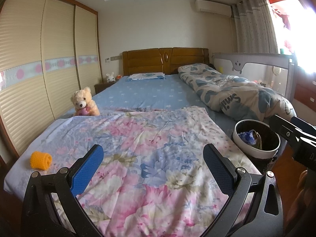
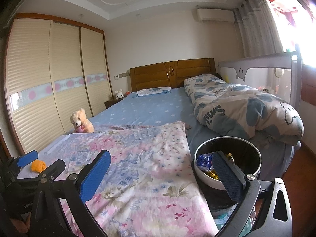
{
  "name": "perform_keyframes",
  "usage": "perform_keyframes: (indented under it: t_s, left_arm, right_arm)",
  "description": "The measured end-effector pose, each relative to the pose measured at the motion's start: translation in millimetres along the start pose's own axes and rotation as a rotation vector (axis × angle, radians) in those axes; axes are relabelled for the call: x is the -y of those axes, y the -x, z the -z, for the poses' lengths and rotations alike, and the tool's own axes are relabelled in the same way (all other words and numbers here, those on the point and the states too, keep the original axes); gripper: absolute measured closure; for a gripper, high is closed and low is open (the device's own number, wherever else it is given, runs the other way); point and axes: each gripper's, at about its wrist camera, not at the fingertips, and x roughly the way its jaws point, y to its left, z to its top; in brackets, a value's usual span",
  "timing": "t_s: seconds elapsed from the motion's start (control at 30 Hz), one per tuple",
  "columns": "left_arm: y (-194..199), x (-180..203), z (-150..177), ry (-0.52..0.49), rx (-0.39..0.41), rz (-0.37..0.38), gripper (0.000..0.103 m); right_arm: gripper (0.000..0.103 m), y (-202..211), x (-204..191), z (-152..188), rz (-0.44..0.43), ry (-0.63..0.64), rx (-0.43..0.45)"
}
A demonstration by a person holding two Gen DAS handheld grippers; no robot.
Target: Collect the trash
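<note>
Jaws on both grippers are standing wide apart, gripping nothing. Lying at the far left on the pink floral bedspread (image 1: 150,154), the small orange knitted roll (image 1: 40,160) is sitting just left of the left gripper (image 1: 153,165); swinging left and closing gently should be working best. Rightward, the round black-lined trash bin (image 2: 227,159) is waiting under the right gripper (image 2: 160,175).
</note>
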Motion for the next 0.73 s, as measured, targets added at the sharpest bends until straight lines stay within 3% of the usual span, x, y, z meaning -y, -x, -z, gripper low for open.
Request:
perform_keyframes:
  t_s: [0.73]
  left_arm:
    - [-9.4, -4.0, 5.8, 0.003, -0.014, -0.005, 0.0]
  right_arm:
    - [0.0, -13.3, -1.5, 5.0, -0.009, -0.007, -0.04]
